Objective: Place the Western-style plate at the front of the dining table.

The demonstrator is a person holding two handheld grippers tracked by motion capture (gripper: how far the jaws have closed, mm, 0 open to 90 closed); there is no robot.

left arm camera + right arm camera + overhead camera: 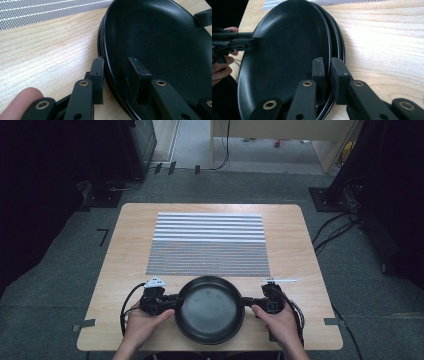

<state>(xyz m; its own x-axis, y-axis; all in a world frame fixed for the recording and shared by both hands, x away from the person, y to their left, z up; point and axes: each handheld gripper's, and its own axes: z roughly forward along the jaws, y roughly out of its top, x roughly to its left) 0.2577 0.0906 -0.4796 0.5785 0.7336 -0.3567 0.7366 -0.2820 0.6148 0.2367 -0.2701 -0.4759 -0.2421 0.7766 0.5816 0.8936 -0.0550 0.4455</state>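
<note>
Black plate point(210, 310): round, glossy, at the near edge of the wooden counter point(125, 250), just in front of a striped grey mat point(209, 245).
Left gripper point(172, 302): fingers set either side of the plate's left rim, a gap showing.
Right gripper point(248, 301): fingers narrow, pinching the right rim.

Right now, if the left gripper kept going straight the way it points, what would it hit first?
Probably the black plate itself: the left gripper already straddles its rim, one jaw inside, one outside. Straight across the plate, the right gripper holds the opposite rim, so that comes next.
</note>
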